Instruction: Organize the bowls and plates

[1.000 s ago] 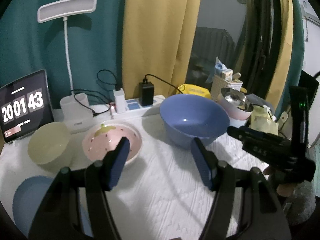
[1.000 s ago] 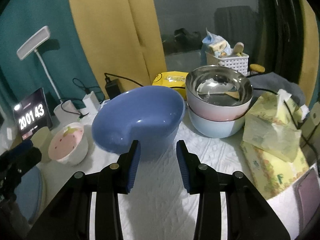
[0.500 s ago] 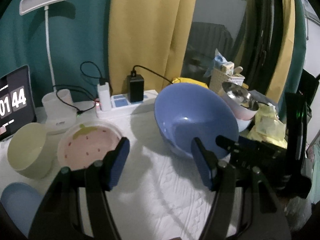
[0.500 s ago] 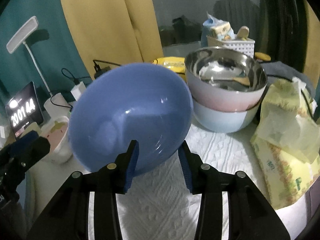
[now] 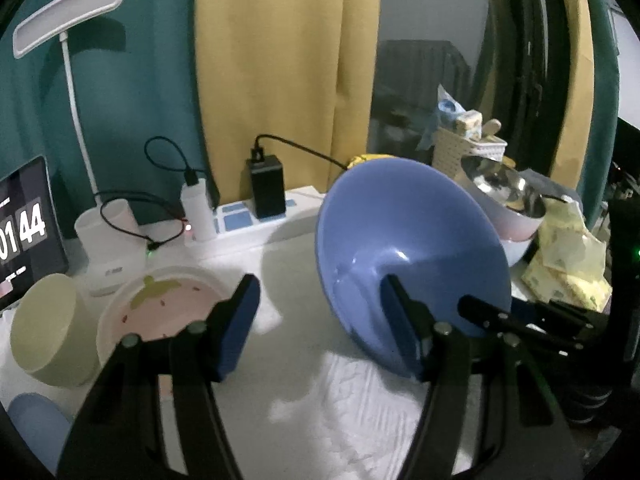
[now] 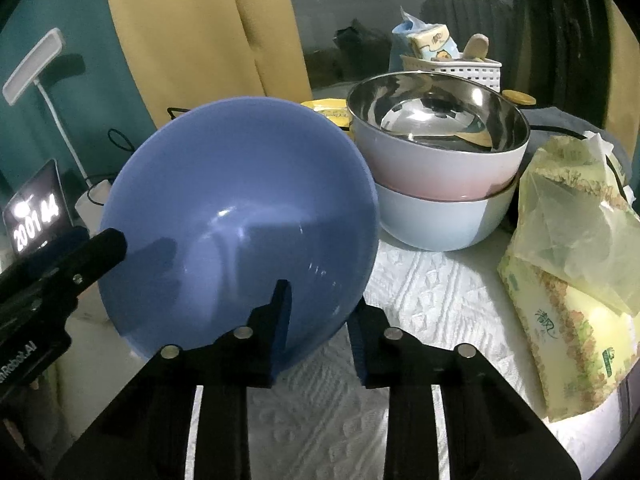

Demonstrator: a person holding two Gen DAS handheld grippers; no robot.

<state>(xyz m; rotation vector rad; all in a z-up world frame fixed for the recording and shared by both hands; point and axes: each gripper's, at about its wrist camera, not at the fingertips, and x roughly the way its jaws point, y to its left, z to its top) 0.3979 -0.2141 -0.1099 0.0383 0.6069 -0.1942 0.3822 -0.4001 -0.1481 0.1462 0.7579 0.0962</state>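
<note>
A big blue bowl (image 6: 240, 216) is tipped up on its edge on the white cloth, with its opening facing both cameras. My right gripper (image 6: 320, 300) straddles the bowl's lower rim. One finger is inside the bowl and the other outside. Its jaws are closing and a gap still shows at the inner pad. My left gripper (image 5: 320, 284) is just left of the blue bowl (image 5: 404, 248). Its jaws are closing with nothing between the pads. A pink strawberry dish (image 5: 160, 308), a pale green bowl (image 5: 44, 328) and a blue plate (image 5: 32, 424) lie to the left.
A steel-lined pink bowl (image 6: 436, 120) is nested in a pale blue bowl (image 6: 436, 220) right behind the blue bowl. Tissue packs (image 6: 568, 280) fill the right side. A power strip (image 5: 256, 216), a desk lamp (image 5: 68, 12) and a clock screen (image 5: 24, 232) line the back edge.
The blue bowl went from standing level to tipped on its edge. The right gripper sank over its rim and narrowed. The left gripper moved right toward the bowl and narrowed.
</note>
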